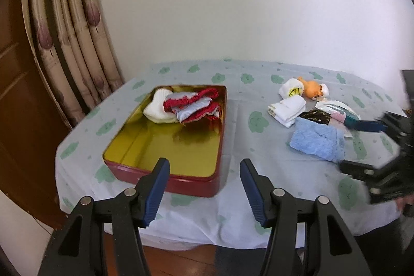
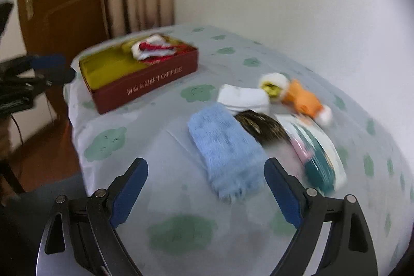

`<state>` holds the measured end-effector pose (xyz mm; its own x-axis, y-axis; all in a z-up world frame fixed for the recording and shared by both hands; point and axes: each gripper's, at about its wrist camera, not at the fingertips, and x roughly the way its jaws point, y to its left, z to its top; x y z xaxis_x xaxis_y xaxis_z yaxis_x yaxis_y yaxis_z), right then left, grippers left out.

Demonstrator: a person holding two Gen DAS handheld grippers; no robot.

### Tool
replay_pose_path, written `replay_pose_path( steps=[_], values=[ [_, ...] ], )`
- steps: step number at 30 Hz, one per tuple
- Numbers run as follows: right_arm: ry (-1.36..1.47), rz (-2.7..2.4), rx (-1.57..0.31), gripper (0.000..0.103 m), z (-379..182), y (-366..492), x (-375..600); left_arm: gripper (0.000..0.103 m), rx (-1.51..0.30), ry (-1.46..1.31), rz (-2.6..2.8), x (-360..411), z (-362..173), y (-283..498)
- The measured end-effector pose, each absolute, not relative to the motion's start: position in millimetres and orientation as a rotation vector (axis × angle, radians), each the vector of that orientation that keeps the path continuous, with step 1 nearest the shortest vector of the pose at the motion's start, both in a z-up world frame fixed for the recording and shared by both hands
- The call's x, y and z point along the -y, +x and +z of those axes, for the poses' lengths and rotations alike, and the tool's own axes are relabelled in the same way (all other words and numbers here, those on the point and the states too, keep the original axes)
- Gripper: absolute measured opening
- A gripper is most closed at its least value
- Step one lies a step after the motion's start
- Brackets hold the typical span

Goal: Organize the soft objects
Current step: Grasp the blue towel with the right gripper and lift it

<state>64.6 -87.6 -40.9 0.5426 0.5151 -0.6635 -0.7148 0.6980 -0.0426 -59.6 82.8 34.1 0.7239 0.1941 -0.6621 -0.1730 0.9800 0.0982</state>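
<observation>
Fluffy light-blue folded towel (image 2: 227, 149), unheld

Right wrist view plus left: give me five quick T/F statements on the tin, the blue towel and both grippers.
1. The red tin already holds a white sock and a red-and-grey cloth. True.
2. The blue towel lies inside the tin. False: it lies on the tablecloth, outside the tin, among the loose items.
3. The right gripper is clamped on the towel. False: its jaws stand open, with the towel's near end between them and no pad pressing on it.
4. The left gripper holds nothing. True: its jaws are open near the tin's front edge.
5. The orange plush toy is still outside the tin. True.
</observation>
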Motion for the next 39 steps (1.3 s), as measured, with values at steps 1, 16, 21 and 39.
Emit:
replay_pose_path(
  steps=[1, 16, 21, 39],
  values=[
    [-0.335, 0.757, -0.674, 0.085, -41.4, 71.8, 82.0, 0.058, -0.748, 0.033, 0.203, -83.5, 32.3, -57.8],
    [-0.413, 0.681, -0.849, 0.023, -66.2, 102.3, 69.7, 0.058, -0.817, 0.015, 0.212, -96.8, 11.8, -44.3],
    [-0.221, 0.644, -0.843, 0.022, -48.4, 69.4, 119.5, 0.058, -0.790, 0.017, 0.182, -91.5, 18.4, -45.8],
    [0.057, 0.439, -0.868, 0.024, -81.9, 40.3, 213.1, 0.061, -0.831, 0.435, -0.450, 9.9, 13.6, 147.6]
  ],
)
